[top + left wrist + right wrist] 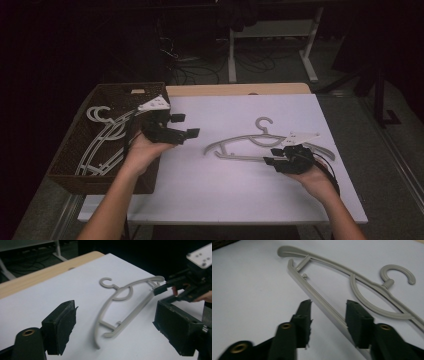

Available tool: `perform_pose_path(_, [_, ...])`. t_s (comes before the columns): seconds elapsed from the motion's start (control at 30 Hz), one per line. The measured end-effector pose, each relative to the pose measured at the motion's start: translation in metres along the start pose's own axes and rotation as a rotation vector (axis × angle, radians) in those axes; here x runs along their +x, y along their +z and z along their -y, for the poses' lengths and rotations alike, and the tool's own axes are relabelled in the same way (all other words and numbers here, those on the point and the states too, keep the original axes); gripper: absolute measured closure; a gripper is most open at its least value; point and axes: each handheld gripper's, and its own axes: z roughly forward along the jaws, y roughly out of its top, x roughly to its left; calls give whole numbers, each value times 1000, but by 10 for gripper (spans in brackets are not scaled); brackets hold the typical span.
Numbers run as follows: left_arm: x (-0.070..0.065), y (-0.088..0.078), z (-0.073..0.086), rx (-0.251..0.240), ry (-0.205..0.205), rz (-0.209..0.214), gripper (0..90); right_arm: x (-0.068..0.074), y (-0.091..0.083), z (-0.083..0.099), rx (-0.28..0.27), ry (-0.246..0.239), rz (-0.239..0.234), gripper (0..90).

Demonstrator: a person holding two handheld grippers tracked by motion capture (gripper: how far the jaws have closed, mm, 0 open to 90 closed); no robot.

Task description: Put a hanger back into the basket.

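Observation:
A grey plastic hanger (pixel 235 156) (pixel 107 303) (pixel 312 293) lies flat on the white table (pixel 225 195), hook pointing away from me. My right gripper (pixel 271 156) (pixel 329 307) (pixel 170 290) is low over the hanger's right half. Its jaws straddle the straight bottom bar with a gap on each side, so it is open. My left gripper (pixel 189 125) (pixel 116 315) hovers above the table's left part, just right of the basket, aimed toward the hanger. It is open wide with nothing in it.
A dark wicker basket (pixel 130 86) stands at the table's left edge with several grey hangers (pixel 107 132) lying in it. A wooden strip (pixel 235 89) runs along the table's far edge. Beyond are a dark floor, cables and white table legs (pixel 232 55).

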Motion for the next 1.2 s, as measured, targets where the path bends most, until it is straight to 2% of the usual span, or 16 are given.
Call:
perform_pose_path(0.1, [-9, 15, 8, 8, 15, 32, 132, -6, 14, -11, 20, 0, 8, 780])
perform_pose_path(0.2, [-14, 27, 17, 19, 32, 51, 92, -11, 25, -20, 24, -2, 7, 877])
perform_pose_path(0.33, [-15, 39, 28, 35, 26, 66, 23, -18, 47, -36, 35, -3, -2, 888])
perform_pose_path(0.37, [-15, 39, 28, 35, 26, 66, 22, -18, 47, -36, 35, -3, -2, 888])
perform_pose_path(0.4, [-13, 43, 32, 37, 30, 63, 16, -20, 61, -46, 37, 1, -12, 888])
perform_pose_path(0.43, [-13, 43, 32, 37, 30, 63, 8, -20, 61, -46, 37, 1, -12, 888])
perform_pose_path(0.47, [-11, 46, 35, 41, 31, 63, 0, -22, 76, -57, 41, 4, -23, 887])
perform_pose_path(0.57, [-9, 48, 38, 46, 29, 60, 0, -23, 90, -67, 44, -1, -23, 888])
perform_pose_path(0.6, [-7, 50, 39, 49, 25, 58, 0, -23, 108, -78, 64, 0, -30, 888])
perform_pose_path(0.7, [-3, 53, 43, 59, 21, 48, 0, -23, 128, -90, 94, 4, -39, 888])
perform_pose_path(0.73, [-3, 53, 43, 59, 21, 48, 0, -23, 128, -90, 94, 4, -39, 888])
perform_pose_path(0.87, [0, 56, 46, 69, 16, 38, 0, -18, 161, -97, 180, -12, -52, 888])
perform_pose_path(0.97, [0, 56, 47, 75, 18, 36, 0, -12, 165, -95, 190, -29, -70, 889])
perform_pose_path(1.07, [0, 56, 47, 77, 15, 33, 0, -2, 158, -89, 199, -45, -113, 889])
perform_pose_path(1.13, [0, 56, 47, 77, 13, 33, 0, 1, 155, -86, 198, -50, -120, 889])
perform_pose_path(1.2, [0, 56, 47, 78, 12, 32, 0, 17, 141, -73, 200, -91, -155, 889])
